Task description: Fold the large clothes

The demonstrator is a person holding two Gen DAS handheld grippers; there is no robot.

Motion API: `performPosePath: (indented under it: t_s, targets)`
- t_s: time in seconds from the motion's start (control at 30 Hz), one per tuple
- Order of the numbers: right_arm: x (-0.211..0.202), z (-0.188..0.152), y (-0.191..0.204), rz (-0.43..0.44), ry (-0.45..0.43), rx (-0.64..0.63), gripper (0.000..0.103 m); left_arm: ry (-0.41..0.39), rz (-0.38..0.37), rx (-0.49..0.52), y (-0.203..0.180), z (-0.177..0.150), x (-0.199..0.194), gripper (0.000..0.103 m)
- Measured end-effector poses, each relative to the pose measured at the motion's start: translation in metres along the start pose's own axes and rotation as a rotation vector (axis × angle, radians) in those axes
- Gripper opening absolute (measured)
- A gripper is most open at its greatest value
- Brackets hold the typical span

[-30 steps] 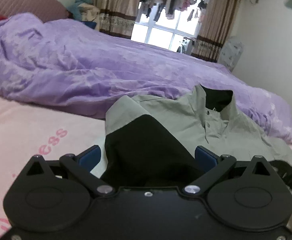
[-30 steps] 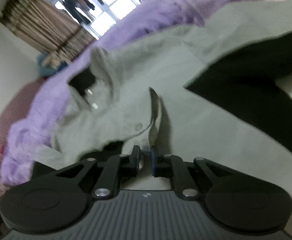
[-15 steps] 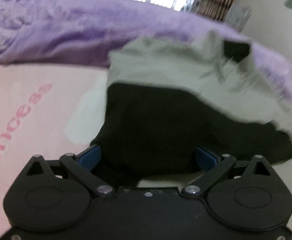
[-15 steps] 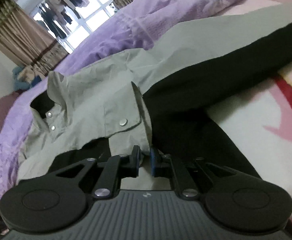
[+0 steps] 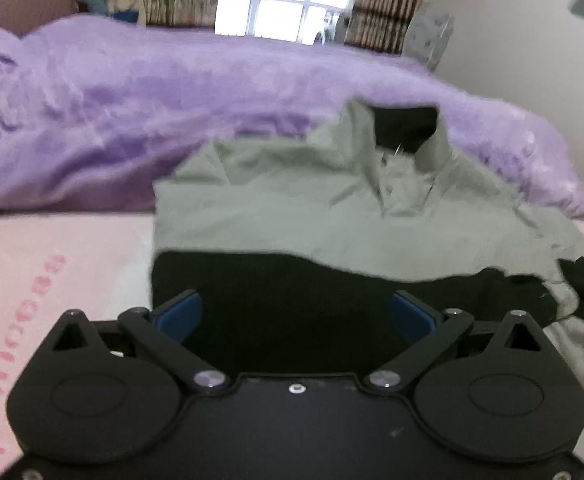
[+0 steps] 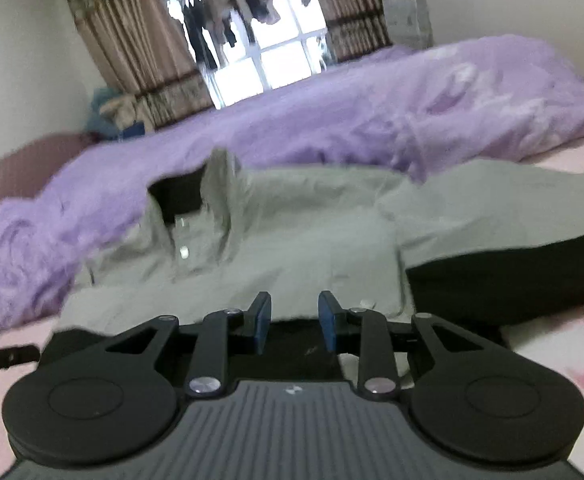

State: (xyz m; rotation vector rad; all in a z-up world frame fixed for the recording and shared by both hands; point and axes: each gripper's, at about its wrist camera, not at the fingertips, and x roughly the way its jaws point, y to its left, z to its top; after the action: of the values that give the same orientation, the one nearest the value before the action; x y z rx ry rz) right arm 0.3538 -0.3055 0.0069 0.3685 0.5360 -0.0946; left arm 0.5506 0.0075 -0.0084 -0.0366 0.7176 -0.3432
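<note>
A pink bed sheet [image 5: 52, 248] carries your jacket [image 5: 292, 216] mid-frame, collar toward the purple duvet [image 5: 132, 112]. Your left gripper [image 5: 296, 312] gapes wide over its black panel — nothing pinched; your right gripper [image 6: 294, 316] is opening, apparently letting the hem go.

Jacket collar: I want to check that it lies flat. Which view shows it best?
The left wrist view: the jacket collar faces the camera, standing open over its black lining. The right wrist view shows it from the side, blurred.
</note>
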Motion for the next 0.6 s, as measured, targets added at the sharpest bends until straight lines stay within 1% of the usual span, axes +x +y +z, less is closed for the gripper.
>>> performPosePath:
  t_s: [0.1,0.17,0.2,0.23,0.27,0.3,0.4,0.47,0.5,0.53,0.6]
  targets:
    - [0.022,-0.010,-0.003,-0.049,0.053,0.000,0.035,0.056,0.030,-0.002,-0.001,-0.009,0.026,0.102]
    - [0.034,-0.016,-0.010,-0.086,0.081,0.014,0.035,0.089,0.066,0.009,-0.002,-0.018,0.041,0.102]
    - [0.037,-0.019,-0.015,-0.100,0.086,0.021,0.034,0.115,0.084,0.015,-0.001,-0.022,0.049,0.103]
    - [0.034,-0.024,-0.021,-0.107,0.089,0.030,0.032,0.117,0.100,0.034,-0.001,-0.026,0.053,0.103]
    - [0.035,-0.027,-0.025,-0.102,0.095,0.041,0.032,0.092,0.111,0.062,-0.004,-0.030,0.053,0.103]
    - [0.034,-0.029,-0.030,-0.083,0.094,0.058,0.032,0.086,0.116,0.069,-0.005,-0.032,0.053,0.103]
    - [0.022,-0.025,-0.044,-0.034,0.090,0.101,0.032,0.102,0.103,0.028,0.000,-0.026,0.049,0.103]
    - [0.006,-0.020,-0.060,-0.016,0.060,0.144,0.034,0.106,0.094,-0.005,0.003,-0.021,0.037,0.103]
    - [-0.006,-0.018,-0.074,-0.011,0.036,0.172,0.035,0.098,0.092,-0.006,0.003,-0.019,0.030,0.103]
    - [-0.015,-0.015,-0.086,-0.022,0.016,0.196,0.038,0.090,0.098,0.004,0.002,-0.018,0.022,0.103]
    - [-0.038,-0.010,-0.122,-0.086,-0.030,0.249,0.043,0.071,0.115,0.044,-0.001,-0.018,0.005,0.103]
